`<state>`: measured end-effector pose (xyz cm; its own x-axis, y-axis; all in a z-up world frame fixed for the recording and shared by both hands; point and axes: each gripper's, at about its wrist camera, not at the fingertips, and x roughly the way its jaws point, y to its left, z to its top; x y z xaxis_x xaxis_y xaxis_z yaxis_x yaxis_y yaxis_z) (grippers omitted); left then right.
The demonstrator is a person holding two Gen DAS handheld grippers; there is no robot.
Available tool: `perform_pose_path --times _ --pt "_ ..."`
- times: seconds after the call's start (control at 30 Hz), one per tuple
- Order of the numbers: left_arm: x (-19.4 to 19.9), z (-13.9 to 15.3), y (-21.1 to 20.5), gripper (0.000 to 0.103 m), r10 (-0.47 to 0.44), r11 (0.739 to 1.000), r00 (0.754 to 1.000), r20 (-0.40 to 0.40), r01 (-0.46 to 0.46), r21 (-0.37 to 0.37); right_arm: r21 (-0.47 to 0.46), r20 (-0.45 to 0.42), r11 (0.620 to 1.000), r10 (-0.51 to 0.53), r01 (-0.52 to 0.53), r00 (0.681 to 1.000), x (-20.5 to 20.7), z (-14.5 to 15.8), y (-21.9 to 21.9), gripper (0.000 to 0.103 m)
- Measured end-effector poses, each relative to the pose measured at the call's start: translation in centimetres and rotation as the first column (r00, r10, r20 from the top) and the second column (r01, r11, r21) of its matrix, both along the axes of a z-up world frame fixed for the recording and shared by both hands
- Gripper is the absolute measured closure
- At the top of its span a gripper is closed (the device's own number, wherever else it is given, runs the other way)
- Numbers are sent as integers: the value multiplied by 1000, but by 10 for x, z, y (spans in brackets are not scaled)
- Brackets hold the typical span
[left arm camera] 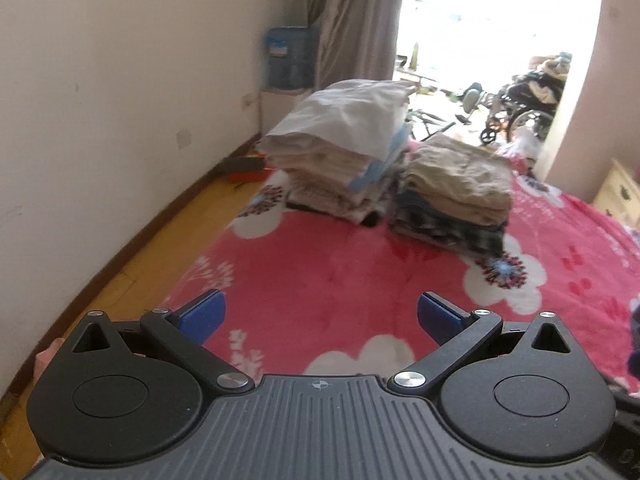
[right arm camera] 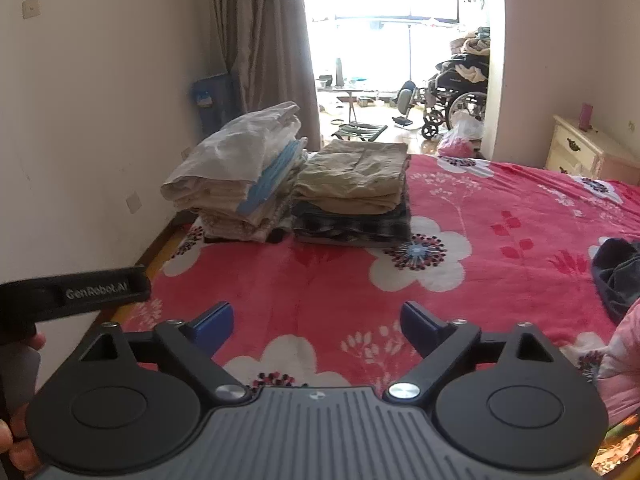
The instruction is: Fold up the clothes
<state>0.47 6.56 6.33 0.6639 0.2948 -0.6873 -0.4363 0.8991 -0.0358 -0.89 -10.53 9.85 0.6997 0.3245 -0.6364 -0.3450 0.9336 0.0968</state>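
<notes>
Two stacks of folded clothes stand at the far side of a red flowered bed cover. The taller, pale stack is on the left, and the lower stack topped by khaki cloth is beside it. The left wrist view shows the same pale stack and khaki stack. A dark unfolded garment lies at the right edge of the bed. My left gripper is open over the bare cover, nothing between its blue pads. My right gripper is open too, over the cover, well short of the stacks.
A white wall and wooden floor strip run along the bed's left side. Behind the stacks are a curtain, a water bottle and a wheelchair by the bright window. A cream nightstand stands at the right. Pink cloth lies at the near right.
</notes>
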Motion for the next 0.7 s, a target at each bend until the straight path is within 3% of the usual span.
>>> perform_pose_path --times 0.23,0.7 --pt "-9 3 2 0 18 999 1000 5 -18 37 -44 5 999 -2 2 1000 -5 -7 6 2" --pt "-11 4 -9 0 51 996 999 10 -52 78 -30 -47 997 -72 70 996 -5 -18 1 1"
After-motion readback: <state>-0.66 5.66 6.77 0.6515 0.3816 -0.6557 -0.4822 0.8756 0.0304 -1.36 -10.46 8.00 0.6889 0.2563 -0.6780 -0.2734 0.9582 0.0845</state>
